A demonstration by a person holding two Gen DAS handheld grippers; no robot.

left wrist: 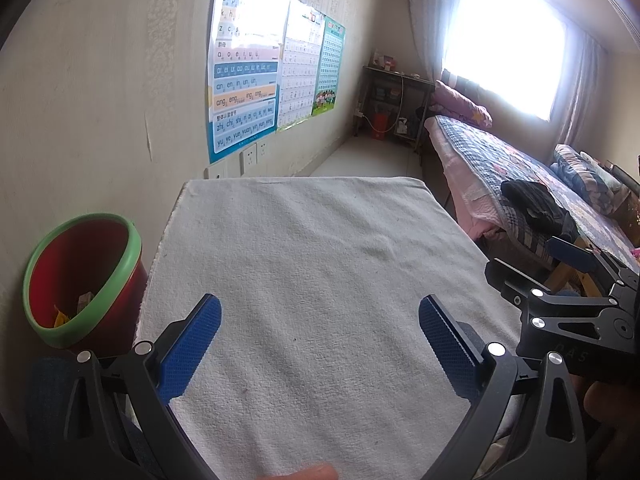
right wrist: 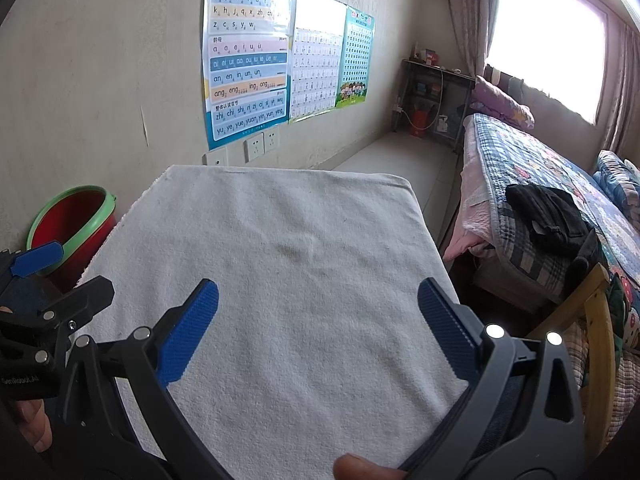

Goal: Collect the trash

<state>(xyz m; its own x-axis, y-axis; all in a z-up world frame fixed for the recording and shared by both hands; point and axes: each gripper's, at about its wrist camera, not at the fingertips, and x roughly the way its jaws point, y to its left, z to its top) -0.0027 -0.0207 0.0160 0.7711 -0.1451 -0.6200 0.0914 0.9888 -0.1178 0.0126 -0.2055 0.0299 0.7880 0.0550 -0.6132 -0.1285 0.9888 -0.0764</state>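
Bucket first, over on our far left: a round red plastic bucket with a green rim (left wrist: pixel 82 280) stands on the floor against the cream wall, just beside the left edge of the table. We look down into it from the left wrist view and there they are, a few scraps of trash (left wrist: pixel 74 310), yellow and pale bits lying at the bottom. Moving right, we come to the table covered in a white terry cloth (left wrist: pixel 304 264), rumpled a little near its middle, nothing lying on it. Our left gripper (left wrist: pixel 320 336) hovers low over the near part of that cloth, its blue ribbed pads (left wrist: pixel 190 350) spread wide, nothing between them. Our right gripper (right wrist: pixel 318 326) hangs alongside over the same cloth, jaws equally wide and empty; in the left wrist view we catch it at the right edge, black frame and one blue pad. Up on the wall behind the table we see three colourful paper learning charts (right wrist: pixel 248 56) in a row, with white wall sockets (right wrist: pixel 260 144) just beneath. Further right, a dark metal shelf (right wrist: pixel 434 96) sits in the far corner. Then the bed with a blue patchwork quilt (right wrist: pixel 532 168), a black garment (right wrist: pixel 552 216) heaped on it, a purple pillow (right wrist: pixel 502 100) at the head, and a bright curtained window (right wrist: pixel 552 36) above.
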